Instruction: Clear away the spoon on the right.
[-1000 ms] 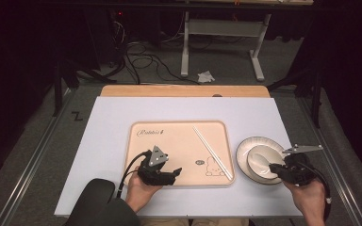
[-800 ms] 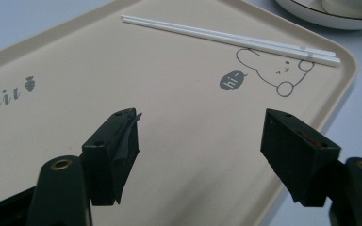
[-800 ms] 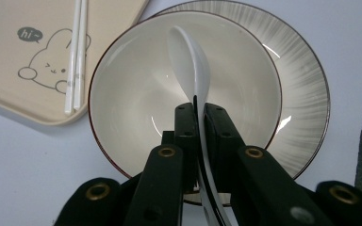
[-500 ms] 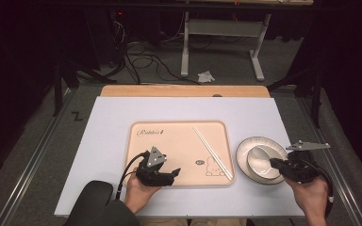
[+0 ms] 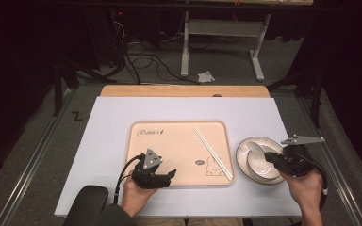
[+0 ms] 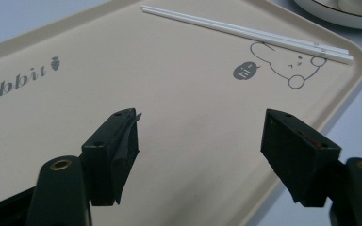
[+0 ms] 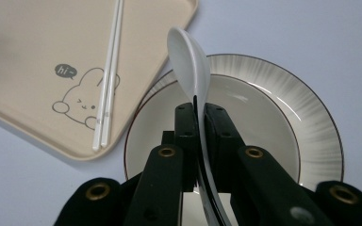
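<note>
A white ceramic spoon [image 7: 189, 55] stands on edge between the jaws of my right gripper [image 7: 199, 113], which is shut on its handle. The spoon's bowl end points away, over the rim of a white plate [image 7: 311, 127] with a grey striped edge. A smaller dish rests in that plate. In the high view the right gripper [image 5: 271, 159] hovers at the plate [image 5: 245, 147], right of the beige rabbit tray [image 5: 169, 141]. My left gripper [image 5: 169, 175] stands open over the tray's near edge, nothing between its jaws [image 6: 202, 141]. White chopsticks [image 5: 212, 153] lie on the tray's right side.
The tray [image 6: 122, 61] sits on a pale mat [image 5: 113, 122] on a wooden table [image 5: 184, 91]. The chopsticks [image 6: 245, 32] lie beside a printed rabbit. Past the table's far edge are a metal stand [image 5: 221, 28] and cables on the floor.
The right gripper has tipped and lifted slightly over the plate with the spoon in it. The left gripper has stayed where it was.
</note>
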Tool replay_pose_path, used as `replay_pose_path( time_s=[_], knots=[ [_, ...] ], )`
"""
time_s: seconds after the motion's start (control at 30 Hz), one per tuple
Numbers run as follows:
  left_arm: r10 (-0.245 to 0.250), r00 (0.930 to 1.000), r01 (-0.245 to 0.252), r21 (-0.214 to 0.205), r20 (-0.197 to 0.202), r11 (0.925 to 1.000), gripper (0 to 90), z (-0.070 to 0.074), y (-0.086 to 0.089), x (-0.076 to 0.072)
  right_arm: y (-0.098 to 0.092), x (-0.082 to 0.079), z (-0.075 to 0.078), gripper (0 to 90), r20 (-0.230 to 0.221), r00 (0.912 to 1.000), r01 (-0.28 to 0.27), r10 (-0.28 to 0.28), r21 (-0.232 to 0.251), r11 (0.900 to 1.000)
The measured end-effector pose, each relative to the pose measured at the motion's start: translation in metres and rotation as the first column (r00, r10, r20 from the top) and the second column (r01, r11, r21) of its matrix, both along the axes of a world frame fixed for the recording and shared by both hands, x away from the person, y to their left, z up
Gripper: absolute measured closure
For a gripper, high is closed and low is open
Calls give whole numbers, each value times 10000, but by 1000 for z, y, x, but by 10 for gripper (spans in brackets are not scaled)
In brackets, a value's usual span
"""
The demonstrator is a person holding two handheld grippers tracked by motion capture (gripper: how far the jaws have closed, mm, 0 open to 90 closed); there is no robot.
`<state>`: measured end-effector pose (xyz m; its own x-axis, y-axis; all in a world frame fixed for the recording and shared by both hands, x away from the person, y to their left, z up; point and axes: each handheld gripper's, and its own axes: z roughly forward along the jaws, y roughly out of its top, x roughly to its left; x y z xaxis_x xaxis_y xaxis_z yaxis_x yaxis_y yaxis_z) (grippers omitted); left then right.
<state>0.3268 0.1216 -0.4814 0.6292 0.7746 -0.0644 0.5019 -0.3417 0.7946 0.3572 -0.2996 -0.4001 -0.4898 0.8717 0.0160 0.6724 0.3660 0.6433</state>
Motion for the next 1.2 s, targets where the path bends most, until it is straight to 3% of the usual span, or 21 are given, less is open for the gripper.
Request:
replay_pose_path(
  time_s=[0.6,1.2],
  knots=[
    [739,9968,-739,10,-314,9973,282,0,17,-10,30,24,-1,859,159,9950,-985,982,233,9949],
    [1584,9869,-1581,107,-291,9874,279,0,32,-23,65,50,-10,859,-90,9842,-1765,1767,207,9841]
  ],
)
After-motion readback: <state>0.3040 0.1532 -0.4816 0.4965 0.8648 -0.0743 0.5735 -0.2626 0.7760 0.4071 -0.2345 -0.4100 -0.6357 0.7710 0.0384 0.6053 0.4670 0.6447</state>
